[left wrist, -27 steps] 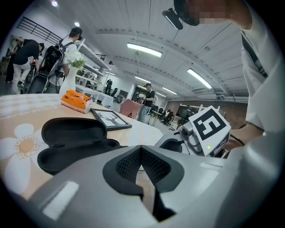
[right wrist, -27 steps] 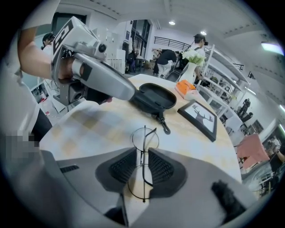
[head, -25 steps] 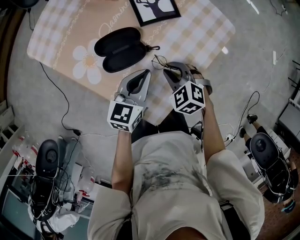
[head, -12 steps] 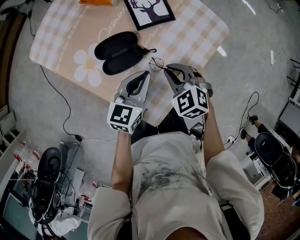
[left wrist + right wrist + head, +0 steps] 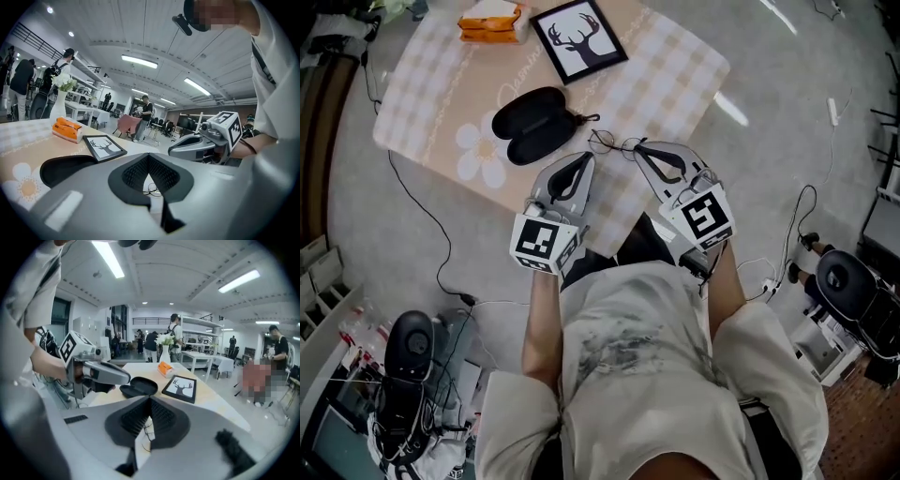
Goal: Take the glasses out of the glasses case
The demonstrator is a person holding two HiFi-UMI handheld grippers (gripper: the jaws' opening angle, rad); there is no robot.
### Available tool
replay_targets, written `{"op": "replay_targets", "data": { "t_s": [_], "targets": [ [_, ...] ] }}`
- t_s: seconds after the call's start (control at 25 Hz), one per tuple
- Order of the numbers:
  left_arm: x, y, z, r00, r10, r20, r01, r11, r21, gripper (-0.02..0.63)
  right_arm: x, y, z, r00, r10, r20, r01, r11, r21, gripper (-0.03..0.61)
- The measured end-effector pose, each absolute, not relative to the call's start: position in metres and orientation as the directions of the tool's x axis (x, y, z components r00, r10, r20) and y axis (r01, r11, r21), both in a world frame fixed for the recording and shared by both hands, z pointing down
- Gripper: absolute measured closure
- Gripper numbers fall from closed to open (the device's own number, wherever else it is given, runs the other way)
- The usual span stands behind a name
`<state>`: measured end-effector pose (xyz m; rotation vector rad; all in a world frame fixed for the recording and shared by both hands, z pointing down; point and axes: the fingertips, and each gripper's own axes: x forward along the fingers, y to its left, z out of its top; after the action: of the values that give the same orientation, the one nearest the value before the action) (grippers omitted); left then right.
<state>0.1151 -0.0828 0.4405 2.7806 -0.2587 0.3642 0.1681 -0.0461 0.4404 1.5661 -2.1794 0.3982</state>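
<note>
The open black glasses case (image 5: 539, 125) lies empty on the checked tablecloth (image 5: 675, 75). The thin wire glasses (image 5: 602, 142) rest on the cloth just right of the case, outside it. My right gripper (image 5: 636, 147) is shut, its tip close to the glasses' temple, with nothing seen between the pads. Beside it, my left gripper (image 5: 584, 157) is also shut and empty, just below the case. In the left gripper view the glasses (image 5: 154, 189) show through the gap under the shut jaws. They show the same way in the right gripper view (image 5: 147, 430), with the case (image 5: 138, 386) beyond.
A framed deer picture (image 5: 578, 39) and an orange packet (image 5: 490, 21) sit at the table's far side. The table's near edge runs just under both grippers. Cables (image 5: 422, 225) and a chair (image 5: 411, 347) are on the floor at left. People stand in the background.
The right gripper has swung out to the right and drawn back a little from the glasses. The glasses and case keep their places on the cloth. The left gripper has hardly moved.
</note>
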Motion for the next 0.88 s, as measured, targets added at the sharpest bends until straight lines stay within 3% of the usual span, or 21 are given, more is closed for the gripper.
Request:
{"op": "replay_targets", "data": {
  "t_s": [0.32,0.88],
  "targets": [
    [0.115,-0.072,0.431,0.959,-0.097,0.266,-0.176,-0.94,0.291,0.606,0.173,-0.022,0.434,-0.273,-0.855,0.441,-0.962,0.247,-0.116,0.563],
    [0.119,-0.067,0.433,0.955,-0.077,0.288,-0.161,-0.946,0.282,0.606,0.172,-0.022,0.43,-0.297,-0.845,0.445,-0.955,0.274,-0.116,0.563]
  ]
}}
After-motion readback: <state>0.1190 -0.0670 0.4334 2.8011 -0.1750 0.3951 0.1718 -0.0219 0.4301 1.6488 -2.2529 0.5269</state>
